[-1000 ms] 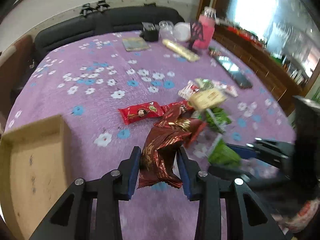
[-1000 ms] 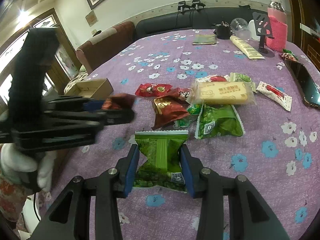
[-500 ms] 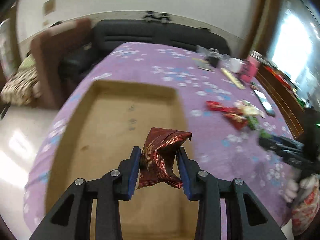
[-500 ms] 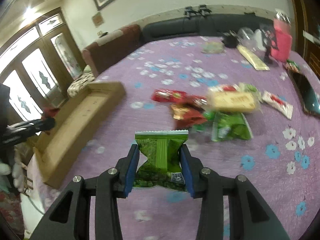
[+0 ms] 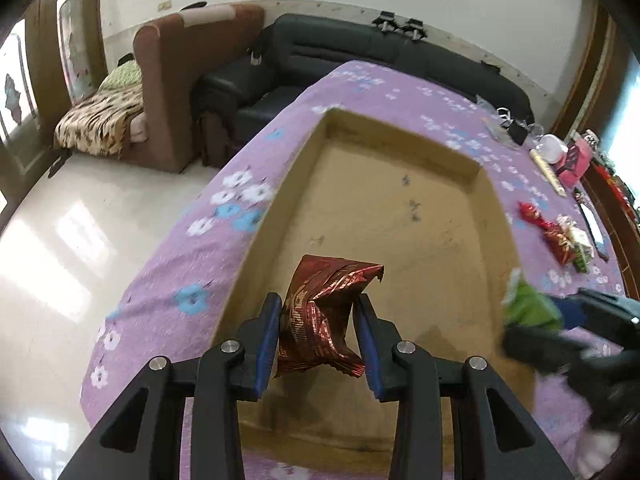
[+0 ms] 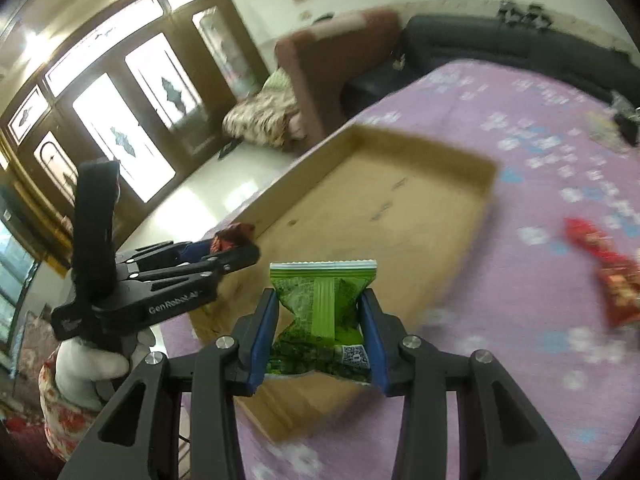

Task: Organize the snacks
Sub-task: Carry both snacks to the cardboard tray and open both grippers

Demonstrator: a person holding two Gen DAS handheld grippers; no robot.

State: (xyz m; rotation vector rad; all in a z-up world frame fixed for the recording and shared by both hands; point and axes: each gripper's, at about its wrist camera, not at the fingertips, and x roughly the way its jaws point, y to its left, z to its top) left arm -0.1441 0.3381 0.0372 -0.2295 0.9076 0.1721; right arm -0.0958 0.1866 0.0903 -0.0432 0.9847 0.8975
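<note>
My left gripper (image 5: 318, 316) is shut on a dark red foil snack packet (image 5: 324, 316) and holds it above the near end of a shallow cardboard tray (image 5: 400, 208). My right gripper (image 6: 320, 316) is shut on a green snack packet (image 6: 322, 312) and holds it over the tray's (image 6: 360, 216) near right corner. Each gripper shows in the other's view: the right one (image 5: 560, 320) with its green packet at the tray's right wall, the left one (image 6: 224, 252) with its red packet at the tray's left side.
The tray lies on a purple flowered tablecloth (image 5: 192, 264) near the table's left edge. More snack packets (image 5: 560, 236) lie in a pile to the right, also seen in the right wrist view (image 6: 600, 260). Sofas (image 5: 360, 64) stand beyond the table.
Both grippers have swung left from the snack pile to the cardboard tray, each still holding its packet. The right gripper has come close to the tray's right side.
</note>
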